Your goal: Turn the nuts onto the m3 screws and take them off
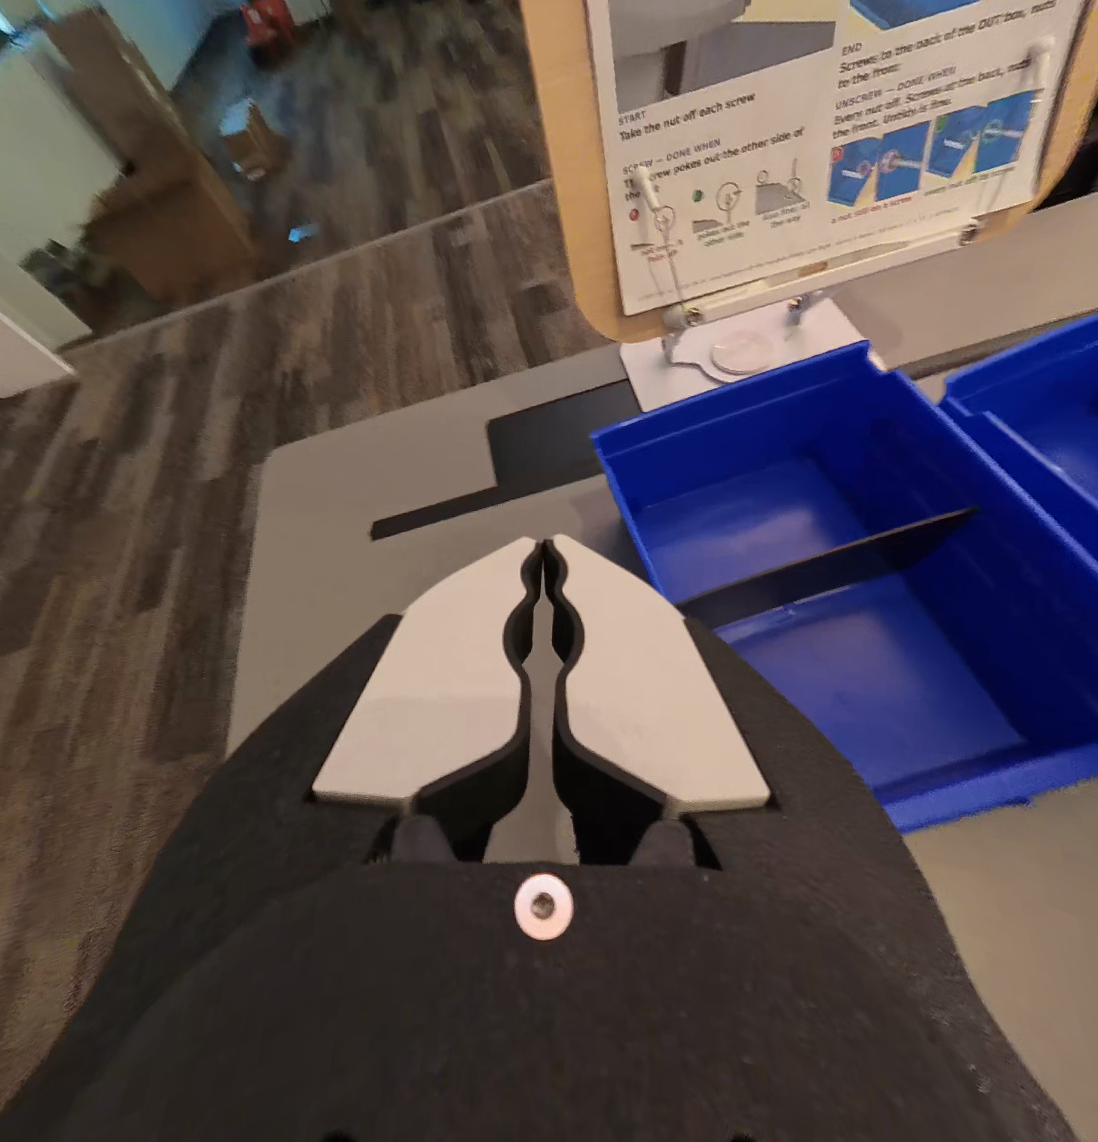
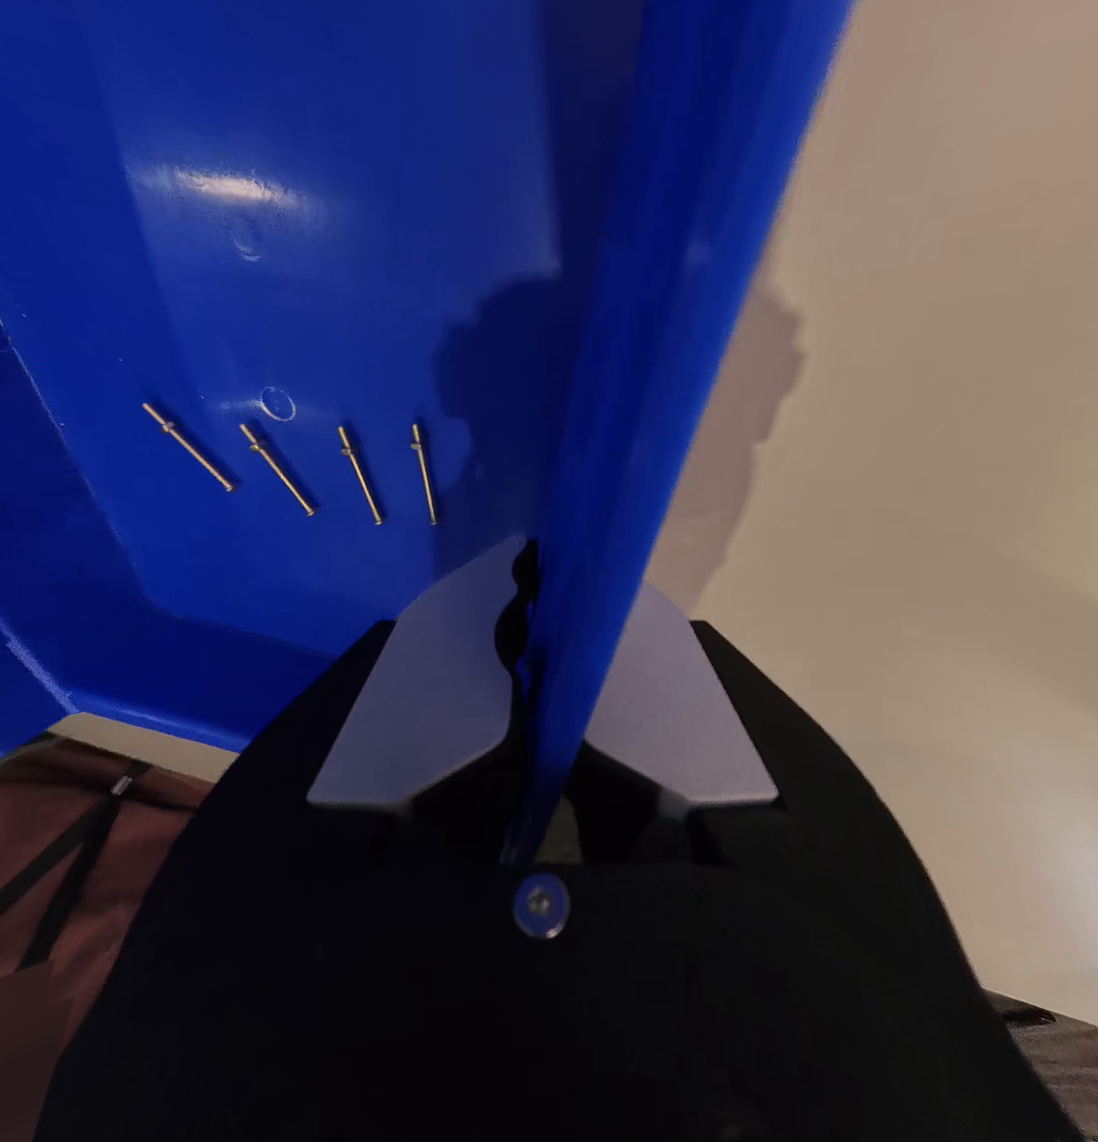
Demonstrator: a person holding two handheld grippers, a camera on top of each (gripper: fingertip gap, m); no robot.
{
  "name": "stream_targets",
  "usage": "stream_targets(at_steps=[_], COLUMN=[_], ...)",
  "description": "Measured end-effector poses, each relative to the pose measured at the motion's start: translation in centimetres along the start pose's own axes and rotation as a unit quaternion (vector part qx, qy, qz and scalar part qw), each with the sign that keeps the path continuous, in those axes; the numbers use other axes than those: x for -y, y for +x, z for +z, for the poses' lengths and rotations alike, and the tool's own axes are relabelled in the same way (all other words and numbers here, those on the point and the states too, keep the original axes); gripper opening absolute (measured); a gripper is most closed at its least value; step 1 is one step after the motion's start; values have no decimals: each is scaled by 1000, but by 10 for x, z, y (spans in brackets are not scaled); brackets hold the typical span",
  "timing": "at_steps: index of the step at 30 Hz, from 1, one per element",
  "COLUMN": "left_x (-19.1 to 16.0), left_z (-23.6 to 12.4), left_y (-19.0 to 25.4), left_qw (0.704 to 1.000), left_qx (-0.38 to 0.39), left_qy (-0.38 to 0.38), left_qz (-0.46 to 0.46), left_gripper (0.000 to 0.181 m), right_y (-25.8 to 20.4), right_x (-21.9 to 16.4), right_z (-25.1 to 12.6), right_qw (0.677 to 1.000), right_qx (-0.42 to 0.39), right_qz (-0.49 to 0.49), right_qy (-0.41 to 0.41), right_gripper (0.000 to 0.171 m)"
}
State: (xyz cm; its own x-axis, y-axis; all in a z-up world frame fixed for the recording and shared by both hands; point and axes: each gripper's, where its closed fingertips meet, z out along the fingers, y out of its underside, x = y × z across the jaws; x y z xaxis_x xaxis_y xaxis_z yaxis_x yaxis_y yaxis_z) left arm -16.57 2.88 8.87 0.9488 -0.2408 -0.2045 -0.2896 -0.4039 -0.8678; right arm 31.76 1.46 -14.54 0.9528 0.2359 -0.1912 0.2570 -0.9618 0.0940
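In the right wrist view, my right gripper (image 2: 577,568) is shut on the side wall (image 2: 658,309) of a blue bin, one finger inside and one outside. Several thin brass screws (image 2: 361,476) lie side by side on the bin floor (image 2: 324,278) just left of the fingers. Each carries a small nut (image 2: 257,446) near its far end. In the left wrist view, my left gripper (image 1: 544,547) is shut and empty, held above the grey table (image 1: 324,494) near its left edge.
A blue bin (image 1: 781,432) with a black divider (image 1: 843,556) and two empty compartments sits right of the left gripper. A second blue bin (image 1: 1041,395) stands beyond it. An instruction sheet on a wooden board (image 1: 812,154) stands behind them. Wood-pattern floor (image 1: 132,556) lies left. The left gripper's tips are roughly 55 cm from the right gripper's.
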Motion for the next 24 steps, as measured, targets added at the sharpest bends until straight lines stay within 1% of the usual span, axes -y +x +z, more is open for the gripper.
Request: stream_targets(at_steps=[1, 8, 11, 14, 16, 19, 21, 24], left_x=[-1, 8, 9, 11, 10, 6, 0, -9], left_z=[-2, -22, -28, -34, -38, -41, -42, -43], left_y=[1, -10, -16, -24, -31, -41, -49, -67], left_qw=[1000, 999, 999, 998, 998, 998, 998, 997], left_qx=[-11, -4, -3, 0, 6, 9, 8, 19], left_qy=[-1, 31, 39, 51, 53, 49, 40, 30], left_qz=[-2, -5, -10, -20, -27, -36, -44, -62], left_gripper=[0, 0, 0, 0, 0, 0, 0, 0], right_y=[5, 33, 35, 30, 23, 4, -17, -62], right_x=[-3, -24, -28, -29, -29, -22, -14, 5], right_z=[-1, -11, -27, -51, -72, -109, -131, -156], right_qw=[1000, 1000, 999, 997, 996, 997, 997, 998], right_qx=[2, 0, 16, 36, 36, 13, -2, -7], right_qz=[2, 17, 22, 33, 33, 27, 17, -9], right_qy=[0, 11, 36, 65, 71, 74, 71, 67], right_gripper=[6, 6, 6, 6, 5, 6, 6, 6])
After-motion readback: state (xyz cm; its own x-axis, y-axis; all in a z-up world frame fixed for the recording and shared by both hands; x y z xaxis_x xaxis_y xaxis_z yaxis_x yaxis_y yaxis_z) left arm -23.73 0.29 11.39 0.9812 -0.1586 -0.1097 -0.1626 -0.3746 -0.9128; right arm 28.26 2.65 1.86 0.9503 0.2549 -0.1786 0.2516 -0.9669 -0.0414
